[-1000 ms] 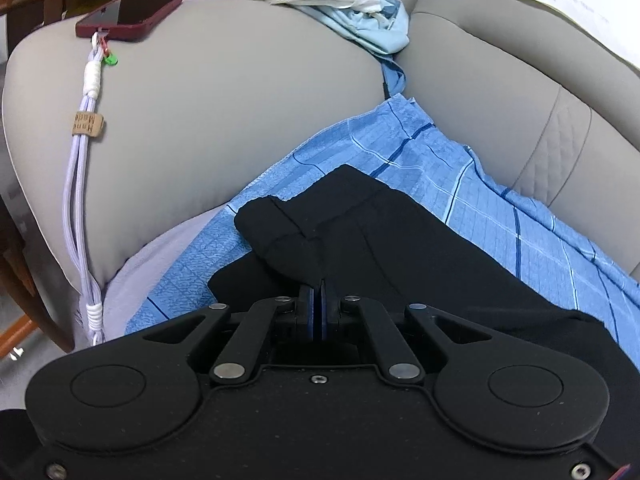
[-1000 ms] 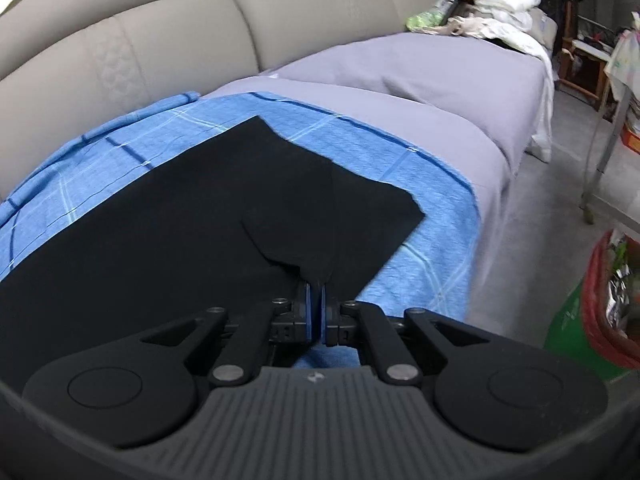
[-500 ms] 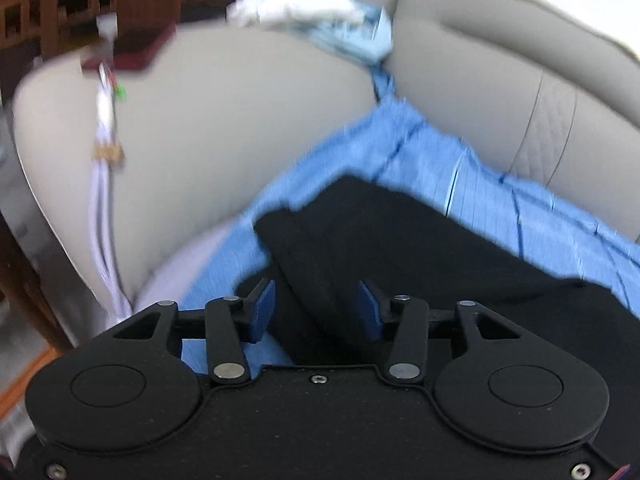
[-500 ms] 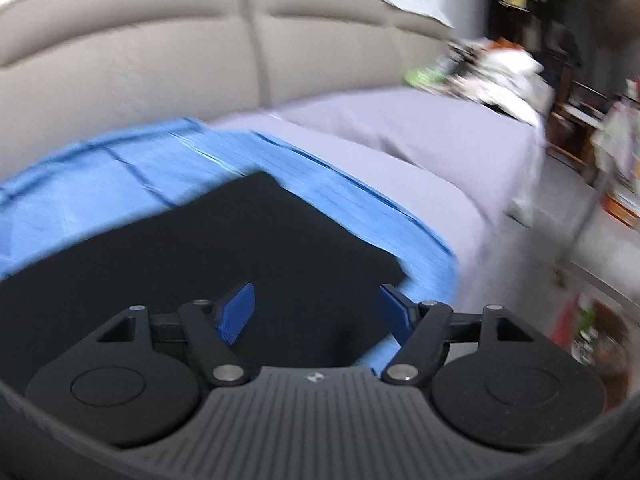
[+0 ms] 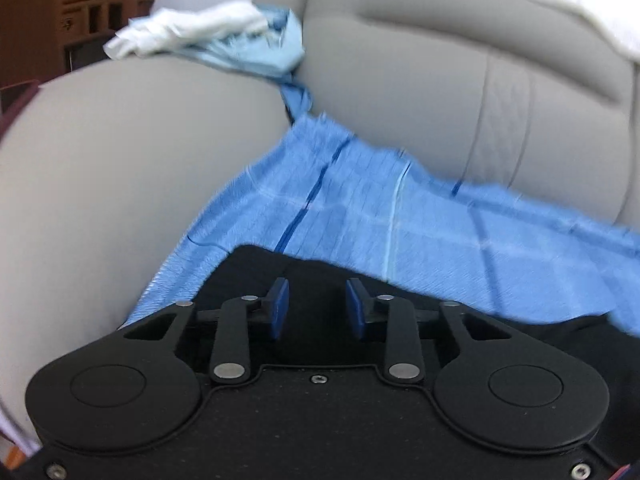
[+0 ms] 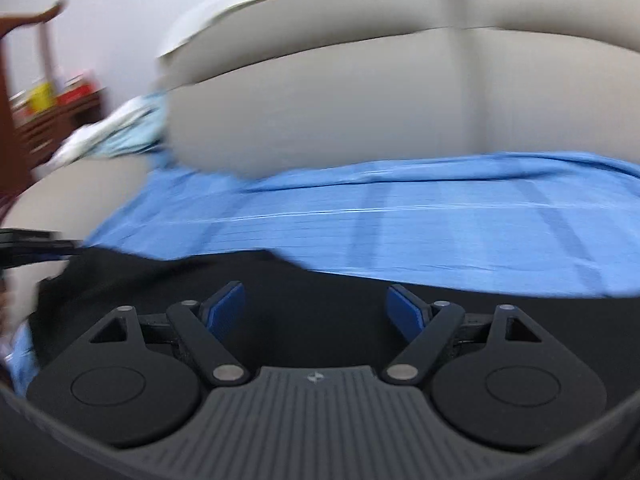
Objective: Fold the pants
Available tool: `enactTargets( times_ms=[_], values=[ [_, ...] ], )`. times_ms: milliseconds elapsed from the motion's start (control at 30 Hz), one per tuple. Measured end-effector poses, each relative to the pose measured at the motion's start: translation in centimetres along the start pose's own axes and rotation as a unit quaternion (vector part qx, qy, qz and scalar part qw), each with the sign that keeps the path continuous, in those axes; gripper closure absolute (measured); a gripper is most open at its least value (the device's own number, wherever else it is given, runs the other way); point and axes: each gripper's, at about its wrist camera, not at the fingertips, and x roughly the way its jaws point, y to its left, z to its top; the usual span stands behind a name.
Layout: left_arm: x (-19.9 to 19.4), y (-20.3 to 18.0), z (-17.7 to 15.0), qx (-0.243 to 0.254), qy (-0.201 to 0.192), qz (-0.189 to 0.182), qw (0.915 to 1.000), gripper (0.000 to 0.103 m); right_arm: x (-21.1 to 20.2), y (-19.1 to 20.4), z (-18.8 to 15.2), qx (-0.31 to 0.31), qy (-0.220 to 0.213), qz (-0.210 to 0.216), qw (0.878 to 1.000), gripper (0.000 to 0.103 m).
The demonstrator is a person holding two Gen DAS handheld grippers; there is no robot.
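The black pants point(image 5: 312, 276) lie on a blue checked cloth point(image 5: 400, 216) on the sofa seat. In the left wrist view my left gripper point(image 5: 316, 312) is open and empty, just above the pants' edge near the armrest. In the right wrist view my right gripper point(image 6: 316, 312) is wide open and empty over the pants point(image 6: 312, 280), with the blue cloth point(image 6: 400, 224) beyond. The left gripper point(image 6: 36, 250) shows at the left edge of that view. Both views are blurred by motion.
The beige sofa armrest point(image 5: 120, 168) rises at the left, the backrest point(image 5: 460, 92) behind. White and light blue clothes point(image 5: 208, 40) lie on top of the armrest. Wooden furniture point(image 5: 80, 12) stands behind at the far left.
Both grippers opened and let go of the black pants. Both cameras swung: the right now faces the backrest, and the left moved further over the pants.
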Motion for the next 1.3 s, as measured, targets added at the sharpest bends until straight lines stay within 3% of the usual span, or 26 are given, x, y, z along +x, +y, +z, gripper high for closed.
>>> enactTargets(
  times_ms=[67, 133, 233, 267, 300, 333, 400, 467, 600, 667, 700, 767, 833, 900, 1000, 1067, 1200, 1300],
  values=[
    [2.2, 0.0, -0.5, -0.003, 0.007, 0.015, 0.9999, 0.078, 2.3, 2.0, 0.9, -0.014, 0.007, 0.014, 1.000, 0.016],
    [2.9, 0.3, -1.0, -0.011, -0.013, 0.017, 0.9997, 0.078, 4.6, 3.2, 1.7, -0.022, 0.015, 0.017, 1.000, 0.016],
    [3.2, 0.1, -1.3, -0.003, -0.021, 0.030, 0.9993, 0.078, 6.9, 3.7, 2.2, -0.036, 0.048, 0.017, 0.998, 0.023],
    [3.4, -0.1, -1.4, 0.004, -0.024, 0.035, 0.9991, 0.078, 7.5, 3.6, 2.0, -0.045, 0.061, 0.014, 0.997, 0.029],
    [3.5, -0.2, -1.4, 0.008, -0.026, 0.037, 0.9989, 0.078, 8.1, 3.7, 1.8, -0.051, 0.074, 0.015, 0.996, 0.050],
    [3.6, -0.2, -1.4, 0.010, -0.027, 0.039, 0.9988, 0.078, 8.4, 3.8, 1.6, -0.052, 0.082, 0.017, 0.995, 0.056],
    [3.8, -0.2, -1.3, 0.006, -0.029, 0.041, 0.9987, 0.078, 7.3, 4.0, 1.2, -0.060, 0.082, 0.032, 0.994, 0.095],
    [3.8, 0.0, -1.1, -0.004, -0.028, 0.040, 0.9988, 0.078, 5.6, 4.6, 0.7, -0.069, 0.057, 0.033, 0.995, 0.097],
    [3.6, 0.6, -0.6, -0.017, -0.020, 0.032, 0.9991, 0.076, 1.7, 6.7, -0.4, -0.143, 0.005, 0.011, 0.990, 0.097],
    [3.5, 0.9, -0.5, -0.015, -0.019, 0.034, 0.9991, 0.070, 3.2, 6.6, -0.8, -0.157, 0.042, -0.022, 0.986, 0.097],
    [3.4, 1.1, -0.4, -0.016, -0.018, 0.040, 0.9989, 0.062, 3.8, 5.8, -0.9, -0.140, 0.061, -0.038, 0.988, 0.097],
    [3.0, 1.7, -0.1, -0.021, -0.014, 0.056, 0.9981, 0.056, 3.5, 4.2, -0.4, -0.085, 0.066, -0.017, 0.994, 0.095],
    [2.1, 2.7, -0.1, -0.037, -0.007, 0.063, 0.9973, 0.055, 2.4, 3.7, 0.4, -0.069, 0.041, -0.038, 0.996, 0.066],
    [0.5, 4.0, -0.4, -0.054, -0.004, 0.045, 0.9975, 0.053, 1.0, 3.3, 0.9, -0.062, 0.021, -0.053, 0.996, 0.036],
    [-2.5, 5.5, -1.5, -0.072, -0.004, 0.022, 0.9972, 0.049, -0.9, 3.3, 1.1, -0.092, 0.015, 0.000, 0.996, 0.031],
    [-4.3, 6.3, -2.5, -0.082, 0.002, 0.016, 0.9965, 0.050, -2.1, 4.4, 0.1, -0.132, 0.026, 0.022, 0.991, 0.030],
    [-7.3, 8.6, -4.9, -0.128, 0.025, -0.017, 0.9913, 0.075, -3.6, 6.7, -2.9, -0.167, 0.063, 0.070, 0.982, 0.030],
    [-8.0, 9.9, -6.2, -0.155, 0.047, -0.057, 0.9852, 0.076, -4.4, 9.3, -5.8, -0.219, 0.072, 0.077, 0.970, 0.030]
  ],
)
